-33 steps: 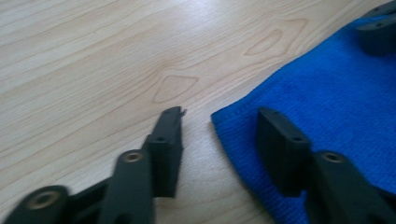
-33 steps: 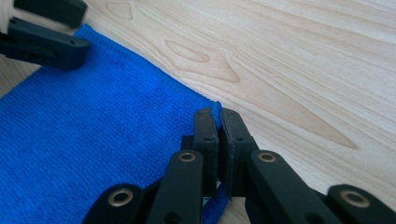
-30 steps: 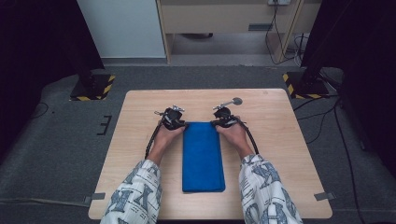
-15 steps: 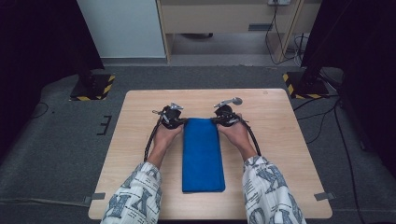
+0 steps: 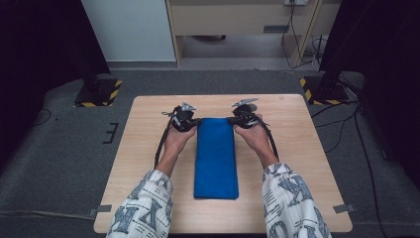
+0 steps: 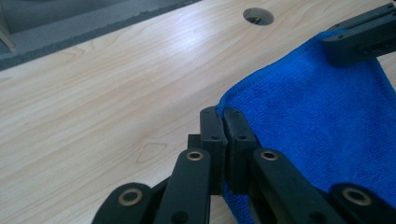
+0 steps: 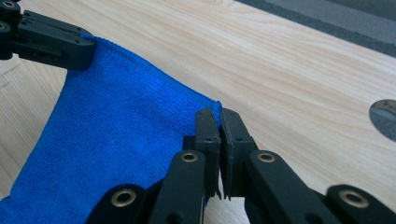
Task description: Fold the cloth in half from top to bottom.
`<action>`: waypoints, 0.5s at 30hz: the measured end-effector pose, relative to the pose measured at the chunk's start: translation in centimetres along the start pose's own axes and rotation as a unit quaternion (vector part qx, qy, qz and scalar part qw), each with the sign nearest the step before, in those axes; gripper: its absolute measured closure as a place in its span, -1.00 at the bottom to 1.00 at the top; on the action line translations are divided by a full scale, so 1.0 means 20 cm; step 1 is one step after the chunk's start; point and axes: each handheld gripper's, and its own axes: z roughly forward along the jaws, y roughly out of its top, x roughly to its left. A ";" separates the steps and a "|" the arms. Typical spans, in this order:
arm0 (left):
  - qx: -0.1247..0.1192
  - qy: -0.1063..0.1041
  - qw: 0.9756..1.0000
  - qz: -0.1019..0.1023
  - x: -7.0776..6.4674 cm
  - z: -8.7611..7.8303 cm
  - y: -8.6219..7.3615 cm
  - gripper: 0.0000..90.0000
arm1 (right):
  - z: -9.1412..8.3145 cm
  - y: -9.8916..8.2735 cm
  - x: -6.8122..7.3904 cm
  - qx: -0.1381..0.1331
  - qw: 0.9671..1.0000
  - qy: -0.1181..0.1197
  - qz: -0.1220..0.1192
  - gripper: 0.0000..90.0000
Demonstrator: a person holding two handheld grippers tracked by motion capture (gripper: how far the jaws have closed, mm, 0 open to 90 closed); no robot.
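- A blue towel (image 5: pixel 216 157), folded into a long narrow strip, is seen lying down the middle of the light wooden desk (image 5: pixel 307 163), its length running from 12 o'clock to 6 o'clock in the high view.
- The far left corner of the towel is pinched by the left gripper (image 5: pixel 184 119), at about 11 o'clock from the desk's centre; in the left gripper view its jaws are clenched on the hemmed edge (image 6: pixel 223 122).
- The far right corner is held the same way by the right gripper (image 5: pixel 243 118), at about 1 o'clock; in the right gripper view its jaws are closed on the cloth at the corner (image 7: pixel 215 125).
- The left jaws have just been closing, with the towel's corner caught between them.
- In both gripper views the far edge is shown raised off the wood and stretched between the two grippers, while the near end at 6 o'clock is seen flat on the desk.
- The grasp of both corners is judged complete, and the lift barely begun.
- What is left appears to be the carrying of the far edge toward the near end, the laying down of the fold and the release of both corners.
- A round cable hole (image 6: pixel 258 16) is visible in the desk beyond the towel, toward 1 o'clock.
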 end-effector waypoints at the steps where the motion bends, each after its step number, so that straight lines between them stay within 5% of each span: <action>1: 0.000 0.001 1.000 0.002 0.00 0.00 0.01 0.95 | -0.01 0.01 0.00 -0.002 1.000 -0.002 -0.003 0.94; 15: -0.006 0.010 1.000 0.015 0.04 0.00 0.10 0.96 | -0.01 0.07 -0.05 -0.030 1.000 -0.003 -0.008 0.94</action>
